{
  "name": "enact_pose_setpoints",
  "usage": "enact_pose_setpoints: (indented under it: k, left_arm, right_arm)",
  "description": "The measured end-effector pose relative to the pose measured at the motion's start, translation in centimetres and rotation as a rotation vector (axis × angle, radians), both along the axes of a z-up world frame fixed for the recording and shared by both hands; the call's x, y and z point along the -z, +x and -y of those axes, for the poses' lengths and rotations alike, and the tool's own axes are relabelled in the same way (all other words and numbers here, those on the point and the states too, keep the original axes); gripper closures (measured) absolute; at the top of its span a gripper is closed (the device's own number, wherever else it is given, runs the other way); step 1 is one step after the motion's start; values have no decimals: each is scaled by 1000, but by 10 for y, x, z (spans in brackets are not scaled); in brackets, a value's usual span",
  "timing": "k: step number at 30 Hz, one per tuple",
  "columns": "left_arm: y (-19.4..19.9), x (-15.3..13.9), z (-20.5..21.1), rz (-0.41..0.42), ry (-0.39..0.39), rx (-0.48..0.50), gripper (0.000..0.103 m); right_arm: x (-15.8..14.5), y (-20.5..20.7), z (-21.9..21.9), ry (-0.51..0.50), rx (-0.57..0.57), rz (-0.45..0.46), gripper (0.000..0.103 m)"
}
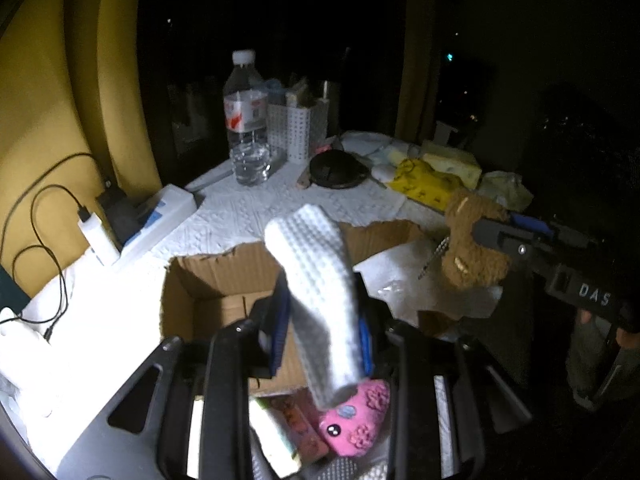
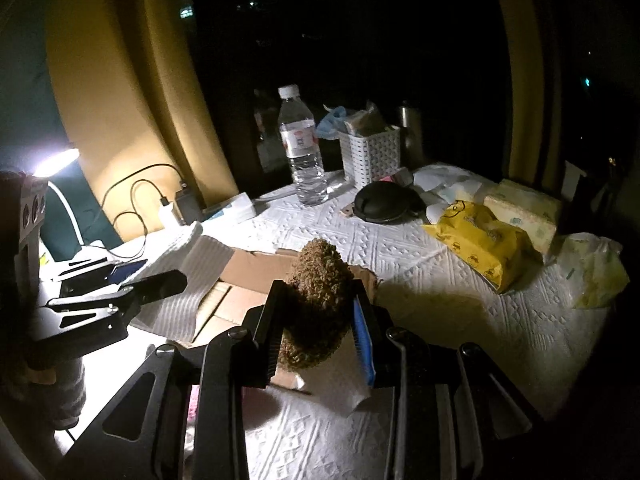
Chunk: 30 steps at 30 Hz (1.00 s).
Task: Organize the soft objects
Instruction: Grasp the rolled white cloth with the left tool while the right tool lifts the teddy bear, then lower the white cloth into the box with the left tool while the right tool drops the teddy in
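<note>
My left gripper point(image 1: 320, 316) is shut on a white waffle-textured cloth point(image 1: 320, 280) and holds it over an open cardboard box point(image 1: 208, 280). A pink plush toy point(image 1: 356, 420) lies below the cloth, near the camera. My right gripper point(image 2: 318, 320) is shut on a brown fuzzy plush point(image 2: 318, 292) and holds it above the box's right edge point(image 2: 248, 276). The brown plush also shows in the left wrist view point(image 1: 472, 244), held to the right of the box. The white cloth shows at the left in the right wrist view point(image 2: 180, 248).
The table has a white embossed cover point(image 2: 420, 272). At the back stand a water bottle point(image 1: 246, 120) and a white perforated basket point(image 1: 296, 128). A black round lid point(image 1: 338, 168), a yellow packet point(image 2: 476, 240), tissue packs point(image 2: 524, 208), and a charger with cables point(image 1: 96, 236) lie around.
</note>
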<state>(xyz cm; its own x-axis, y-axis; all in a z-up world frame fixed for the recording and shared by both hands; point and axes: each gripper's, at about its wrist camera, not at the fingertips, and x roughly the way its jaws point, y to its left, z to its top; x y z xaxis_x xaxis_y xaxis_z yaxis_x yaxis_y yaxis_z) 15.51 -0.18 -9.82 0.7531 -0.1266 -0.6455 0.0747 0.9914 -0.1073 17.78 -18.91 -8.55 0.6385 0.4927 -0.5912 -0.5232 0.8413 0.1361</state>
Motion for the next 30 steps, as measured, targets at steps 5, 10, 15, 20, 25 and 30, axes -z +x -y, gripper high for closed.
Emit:
enact_pose_setpoints:
  k: [5, 10, 15, 20, 25, 30]
  left_arm:
    - [15, 18, 1, -41, -1, -4, 74]
    - [26, 36, 3, -84, -2, -8, 74]
    - [34, 53, 6, -126, -4, -3, 74]
    - [39, 67, 8, -169, -9, 1, 73]
    - [41, 73, 8, -192, -19, 5, 72]
    - [41, 73, 7, -205, -12, -8, 67]
  right_arm:
    - [13, 21, 0, 3, 6, -22, 70]
    - [31, 39, -5, -20, 10, -40, 70]
    - [50, 55, -7, -36, 28, -75, 70]
    - [60, 56, -10, -59, 38, -68, 64]
    - [69, 56, -16, -95, 45, -87, 56]
    - [72, 57, -14, -90, 65, -106, 51]
